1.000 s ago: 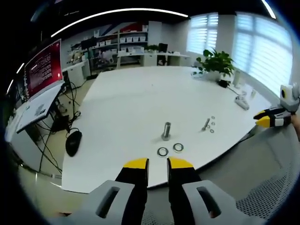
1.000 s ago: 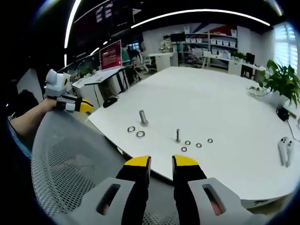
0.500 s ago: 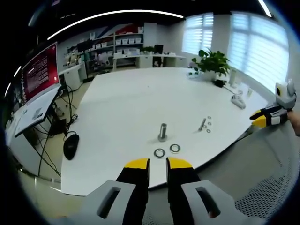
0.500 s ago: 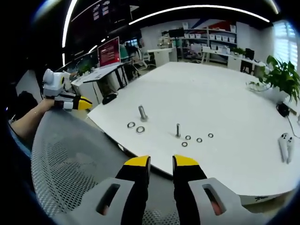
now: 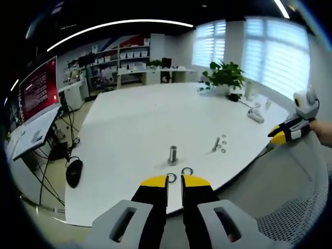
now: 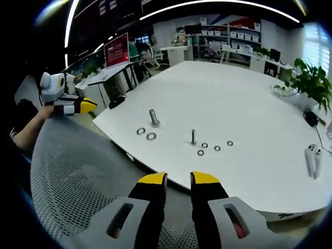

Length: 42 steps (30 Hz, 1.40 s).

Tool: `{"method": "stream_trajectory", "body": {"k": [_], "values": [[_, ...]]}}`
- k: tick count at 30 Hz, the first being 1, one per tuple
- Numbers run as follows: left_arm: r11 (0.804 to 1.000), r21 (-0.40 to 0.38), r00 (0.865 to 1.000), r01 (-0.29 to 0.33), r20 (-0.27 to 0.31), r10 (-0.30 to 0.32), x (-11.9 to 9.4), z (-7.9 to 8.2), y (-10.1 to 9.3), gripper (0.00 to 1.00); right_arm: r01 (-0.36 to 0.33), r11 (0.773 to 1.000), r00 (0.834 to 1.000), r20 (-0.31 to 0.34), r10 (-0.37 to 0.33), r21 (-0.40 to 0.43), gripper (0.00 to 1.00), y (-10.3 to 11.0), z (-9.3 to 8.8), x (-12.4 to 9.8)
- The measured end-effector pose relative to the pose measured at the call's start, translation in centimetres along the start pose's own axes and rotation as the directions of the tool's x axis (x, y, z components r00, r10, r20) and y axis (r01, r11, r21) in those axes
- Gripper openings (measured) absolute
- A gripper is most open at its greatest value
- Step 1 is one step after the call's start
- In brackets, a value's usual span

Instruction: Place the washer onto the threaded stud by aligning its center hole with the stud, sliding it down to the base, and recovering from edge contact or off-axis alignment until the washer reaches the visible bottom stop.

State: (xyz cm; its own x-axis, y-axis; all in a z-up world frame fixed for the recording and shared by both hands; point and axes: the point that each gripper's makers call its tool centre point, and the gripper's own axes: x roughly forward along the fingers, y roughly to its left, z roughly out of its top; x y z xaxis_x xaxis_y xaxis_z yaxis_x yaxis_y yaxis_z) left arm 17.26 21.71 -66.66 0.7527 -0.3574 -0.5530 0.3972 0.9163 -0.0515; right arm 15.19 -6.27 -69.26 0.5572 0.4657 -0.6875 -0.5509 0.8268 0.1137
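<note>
Both claws hang off the surface [image 6: 249,98] edge, nothing gripped: left claw [image 5: 174,180] nearly clenched, right claw [image 6: 178,179] slightly parted. Two washers [image 6: 146,134] lie flat just beside the upright stud [image 6: 153,116], within easy reach. A thinner bolt [image 6: 193,136] with small washers [image 6: 215,147] stands apart; nothing blocks the approach.

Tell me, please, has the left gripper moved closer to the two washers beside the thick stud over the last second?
Yes. The left gripper has advanced toward the table edge; its tips now almost reach the two washers lying before the thick stud.
</note>
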Motion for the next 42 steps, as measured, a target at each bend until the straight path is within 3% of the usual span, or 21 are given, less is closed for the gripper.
{"method": "stream_trajectory", "body": {"k": [2, 6, 9, 11, 13, 16, 19, 23, 25, 27, 30, 34, 36, 39, 42], "values": [[1.000, 0.015, 1.000, 0.006, 0.028, -0.006, -0.1, 0.5, -0.2, 0.07, -0.004, 1.000, 1.000, -0.026, 0.004, 0.005, 0.21, 0.2, -0.5, 0.1], [1.000, 0.018, 1.000, 0.007, 0.030, -0.007, 0.0, 0.6, -0.1, 0.06, 0.005, 1.000, 1.000, -0.018, -0.005, 0.010, 0.21, 0.1, -0.3, 0.1], [1.000, 0.011, 0.999, -0.005, 0.044, 0.005, -0.1, 0.8, 0.2, 0.05, 0.020, 1.000, 0.997, -0.069, -0.020, -0.006, 0.18, 0.0, -0.9, 0.4], [1.000, 0.004, 0.999, -0.012, 0.047, 0.012, -0.1, 0.9, 0.4, 0.04, 0.016, 1.000, 0.999, -0.051, -0.016, -0.007, 0.18, 0.1, -0.7, 0.2], [1.000, -0.011, 0.999, -0.026, 0.047, 0.026, -0.1, 0.9, 0.7, 0.04, -0.022, 0.999, 0.998, -0.064, 0.020, -0.029, 0.18, 0.7, -0.7, 0.3], [0.999, -0.023, 0.998, -0.046, 0.051, 0.047, -0.1, 0.9, 1.0, 0.03, -0.084, 0.992, 0.987, -0.142, 0.070, -0.094, 0.18, 1.5, -1.6, 0.5], [0.998, -0.042, 0.998, -0.056, 0.007, 0.057, 0.0, 0.1, 1.2, 0.03, -0.193, 0.971, 0.971, -0.170, 0.169, -0.138, 0.15, 1.9, -1.4, 0.5], [0.995, -0.075, 0.997, -0.073, 0.004, 0.073, -0.2, -0.2, 1.6, 0.04, -0.238, 0.936, 0.962, -0.200, 0.189, -0.261, 0.14, 0.3, -0.4, 0.8], [0.992, -0.107, 0.994, -0.072, 0.070, 0.079, -0.4, 0.8, 1.7, 0.05, -0.280, 0.922, 0.952, -0.203, 0.231, -0.265, 0.14, -0.2, 0.4, 1.1], [0.986, -0.142, 0.993, -0.087, 0.073, 0.098, -0.8, 0.6, 2.1, 0.06, -0.315, 0.897, 0.940, -0.231, 0.250, -0.309, 0.14, -1.1, 1.0, 1.5], [0.987, -0.133, 0.993, -0.089, 0.063, 0.098, -0.7, 0.4, 2.1, 0.06, -0.325, 0.875, 0.940, -0.225, 0.256, -0.360, 0.15, -2.2, 2.5, 2.4], [0.984, -0.138, 0.991, -0.109, 0.056, 0.118, -0.8, 0.3, 2.4, 0.07, -0.344, 0.867, 0.935, -0.218, 0.280, -0.361, 0.15, -3.4, 3.5, 3.3], [0.982, -0.149, 0.991, -0.114, 0.057, 0.124, -0.8, 0.3, 2.5, 0.06, -0.346, 0.866, 0.934, -0.221, 0.281, -0.361, 0.15, -4.0, 3.4, 4.0], [0.979, -0.162, 0.988, -0.120, 0.083, 0.134, -1.0, 0.6, 2.7, 0.06, -0.352, 0.845, 0.930, -0.256, 0.265, -0.402, 0.15, -5.0, 2.5, 5.8], [0.975, -0.189, 0.987, -0.120, 0.081, 0.137, -1.0, 0.5, 2.9, 0.06, -0.350, 0.846, 0.929, -0.265, 0.259, -0.403, 0.15, -5.3, 2.1, 7.3]]}}
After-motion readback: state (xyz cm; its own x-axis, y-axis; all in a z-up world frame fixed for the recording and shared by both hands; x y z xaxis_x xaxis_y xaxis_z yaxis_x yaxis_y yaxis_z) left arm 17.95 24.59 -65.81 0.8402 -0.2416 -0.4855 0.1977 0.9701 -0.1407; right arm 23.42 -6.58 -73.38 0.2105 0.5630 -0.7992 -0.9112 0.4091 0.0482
